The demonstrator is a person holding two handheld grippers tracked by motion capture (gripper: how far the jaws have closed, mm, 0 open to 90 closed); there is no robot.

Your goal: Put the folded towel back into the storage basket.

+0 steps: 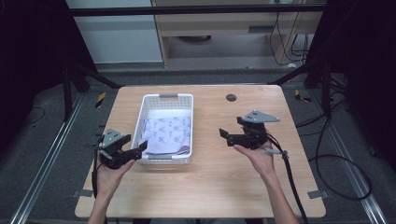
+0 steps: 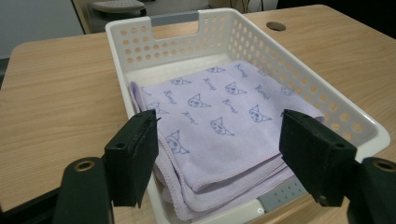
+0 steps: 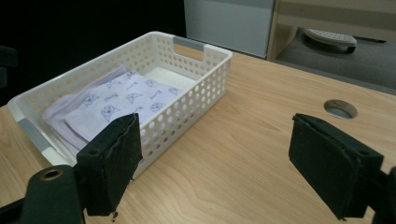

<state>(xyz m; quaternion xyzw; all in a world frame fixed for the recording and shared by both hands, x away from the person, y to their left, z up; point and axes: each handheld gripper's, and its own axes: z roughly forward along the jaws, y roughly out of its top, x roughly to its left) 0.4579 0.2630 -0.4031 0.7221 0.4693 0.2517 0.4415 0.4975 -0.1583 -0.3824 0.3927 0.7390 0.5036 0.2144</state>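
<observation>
Left gripper hovered at near-left corner of white perforated plastic basket, jaws spread, empty | right gripper over bare light wooden table, right of basket, jaws spread, empty | folded lilac patterned cloth lay inside basket | round cable hole far right of basket.

Counts: 1 white basket, just ahead of the left gripper, off to the left of the right gripper. 1 folded lilac cloth inside it. 2 grippers, 2 jaws ea. 2 hands: left, right. 1 round hole in 1 table, ahead of right gripper.
</observation>
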